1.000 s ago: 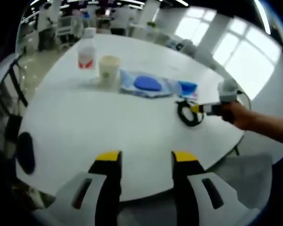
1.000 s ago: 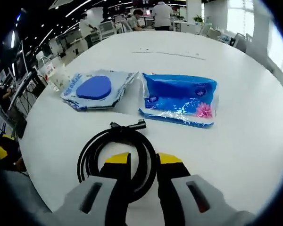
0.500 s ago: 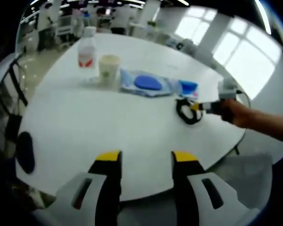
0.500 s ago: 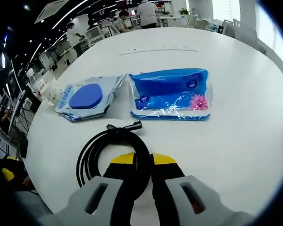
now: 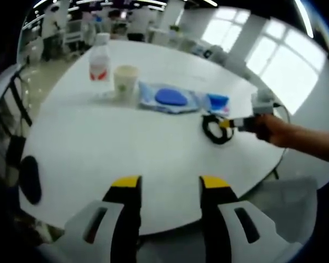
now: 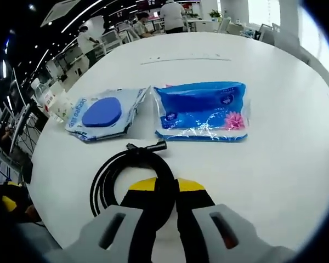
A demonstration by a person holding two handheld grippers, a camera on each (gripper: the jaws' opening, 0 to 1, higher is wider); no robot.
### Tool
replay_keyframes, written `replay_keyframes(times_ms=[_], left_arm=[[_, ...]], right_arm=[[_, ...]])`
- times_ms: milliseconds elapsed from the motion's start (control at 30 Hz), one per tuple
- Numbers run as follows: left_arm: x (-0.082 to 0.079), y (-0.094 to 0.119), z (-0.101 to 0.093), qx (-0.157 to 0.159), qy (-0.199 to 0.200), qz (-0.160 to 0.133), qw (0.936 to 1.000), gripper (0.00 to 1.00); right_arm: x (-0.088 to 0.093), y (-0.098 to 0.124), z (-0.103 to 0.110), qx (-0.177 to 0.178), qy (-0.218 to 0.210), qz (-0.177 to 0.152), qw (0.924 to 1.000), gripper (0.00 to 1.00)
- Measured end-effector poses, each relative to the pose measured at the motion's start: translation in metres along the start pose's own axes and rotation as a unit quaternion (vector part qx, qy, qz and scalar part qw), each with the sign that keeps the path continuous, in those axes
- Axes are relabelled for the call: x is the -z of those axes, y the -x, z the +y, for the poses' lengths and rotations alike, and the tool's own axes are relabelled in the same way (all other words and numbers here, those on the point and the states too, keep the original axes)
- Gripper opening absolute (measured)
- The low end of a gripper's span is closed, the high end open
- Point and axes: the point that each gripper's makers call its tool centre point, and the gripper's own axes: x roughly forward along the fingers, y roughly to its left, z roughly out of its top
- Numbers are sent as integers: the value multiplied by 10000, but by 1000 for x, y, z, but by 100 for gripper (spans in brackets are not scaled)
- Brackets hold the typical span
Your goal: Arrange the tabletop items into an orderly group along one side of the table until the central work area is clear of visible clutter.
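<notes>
A coiled black cable (image 6: 126, 170) lies on the white round table (image 6: 274, 159), and my right gripper (image 6: 165, 185) is shut on its near loop. Just beyond it lie a blue wipes pack (image 6: 203, 111) and a pale pouch with a blue oval (image 6: 102, 113). In the left gripper view my left gripper (image 5: 167, 182) hangs open over the table's near edge, holding nothing. Far across that view are a clear bottle with a red label (image 5: 100, 57), a paper cup (image 5: 125, 81), the pouch (image 5: 170, 97), the wipes pack (image 5: 217, 102), the cable (image 5: 214, 130) and the right gripper (image 5: 226, 124) with a hand behind it.
A dark chair (image 5: 28, 178) stands at the table's left edge in the left gripper view. A wide bare stretch of tabletop (image 5: 120, 142) lies between my left gripper and the row of items. Desks and people fill the room behind.
My right gripper's jaws closed from a narrow gap onto the cable's near loop. The left gripper has stayed put.
</notes>
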Motion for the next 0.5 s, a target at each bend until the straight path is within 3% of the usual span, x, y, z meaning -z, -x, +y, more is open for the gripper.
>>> replay_keyframes(times_ms=[500], left_arm=[[0, 0, -1, 14, 4, -3, 10000, 39]], right_arm=[[1, 1, 1, -101, 23, 15, 9999, 11]])
